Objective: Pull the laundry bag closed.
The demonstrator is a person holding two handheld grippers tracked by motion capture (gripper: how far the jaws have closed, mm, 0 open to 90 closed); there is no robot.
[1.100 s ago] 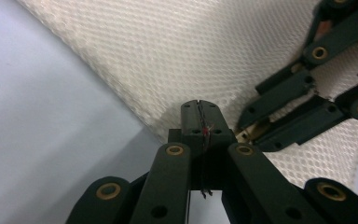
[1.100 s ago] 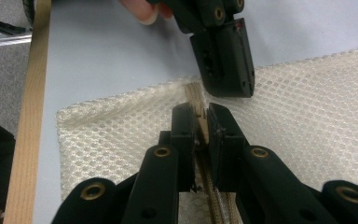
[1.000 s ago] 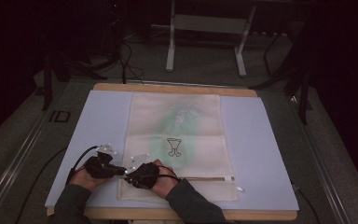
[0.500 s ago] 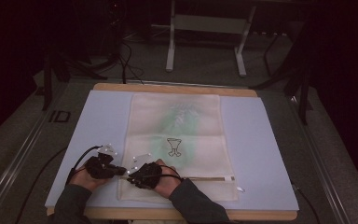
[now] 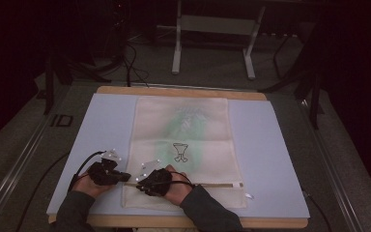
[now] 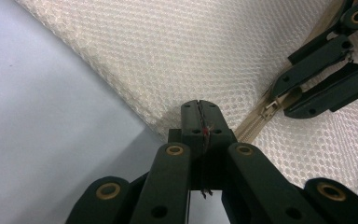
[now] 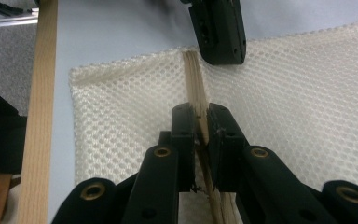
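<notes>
1. The mesh bag point(image 5: 183, 145) lies flat on the blue mat point(image 5: 96, 125) that covers the counter point(image 5: 183, 91). Its zipper point(image 5: 212, 185) runs along the edge nearest me, and both my hands are at the zipper's left end.
2. Left gripper point(image 6: 199, 108): my fingers are pressed together at the bag's left edge, right where the zipper ends. I see a thin dark-and-red sliver in the seam between them. My guess is that I'm pinching the fabric edge or an end tab, but I can't confirm which.
3. Why I hold it there: it looks like an anchor. With that end pinned, the bag shouldn't slide or bunch when the zipper gets pulled.
4. Right gripper point(image 7: 200, 122): my fingers are narrow and straddle the tan zipper tape. In the left gripper view the metal slider point(image 6: 271, 105) sits just at their tips. I judge they're clamped on the zipper at or next to the slider. How firm the hold is, I can't tell.
5. The two grippers are near each other, tip facing tip, along the zipper line. That keeps the tape taut and straight between them.
6. The slider is at the left end, and I can't tell if the zipper is open. The likely next move is to draw the right hand point(image 5: 176, 186) rightward along the zipper while the left holds. The risk is mesh snagging in the slider.
</notes>
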